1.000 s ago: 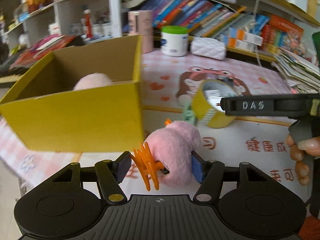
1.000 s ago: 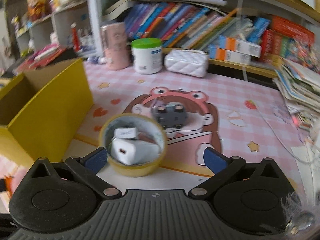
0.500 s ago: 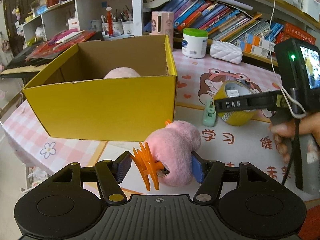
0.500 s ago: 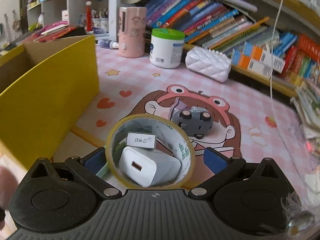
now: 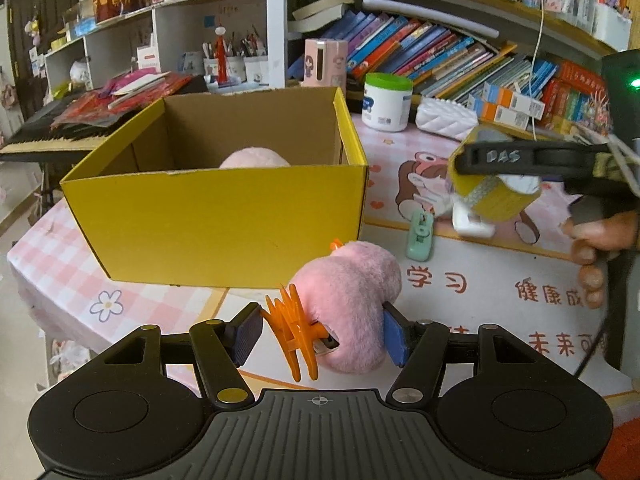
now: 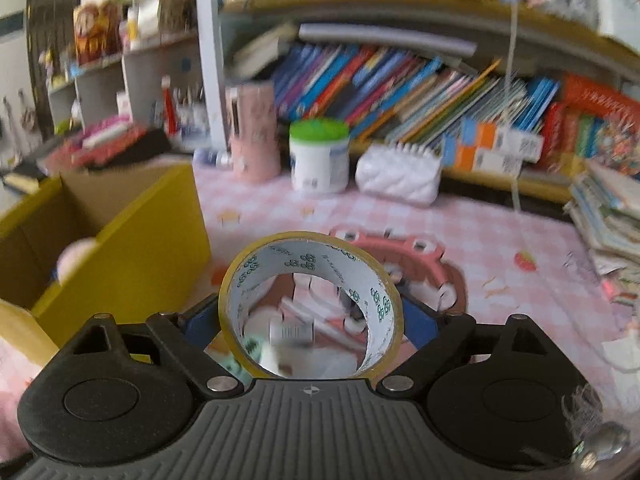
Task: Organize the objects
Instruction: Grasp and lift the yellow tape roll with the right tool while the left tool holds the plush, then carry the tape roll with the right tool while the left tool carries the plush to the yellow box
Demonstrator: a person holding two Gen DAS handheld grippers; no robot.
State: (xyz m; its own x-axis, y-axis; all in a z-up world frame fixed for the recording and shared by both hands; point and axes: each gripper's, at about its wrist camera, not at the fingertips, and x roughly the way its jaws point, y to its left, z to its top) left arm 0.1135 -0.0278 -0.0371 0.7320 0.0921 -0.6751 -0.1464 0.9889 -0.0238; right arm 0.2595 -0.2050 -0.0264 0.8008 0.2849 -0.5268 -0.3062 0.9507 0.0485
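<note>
My left gripper is shut on a pink plush hair clip with orange teeth, held just in front of the open yellow box. A pink plush thing lies inside the box. My right gripper is shut on a yellow tape roll and holds it up off the table; it also shows in the left wrist view. A white charger lies on the mat under the roll. The box is at the left in the right wrist view.
A mint green clip lies on the mat right of the box. A white jar with a green lid, a pink cup and a white quilted pouch stand at the back before the bookshelf. Paper stacks lie at right.
My right gripper has shut on the tape roll and lifted it off the table, leaving the white charger behind. My left gripper has drawn back and up with the plush clip in it.
</note>
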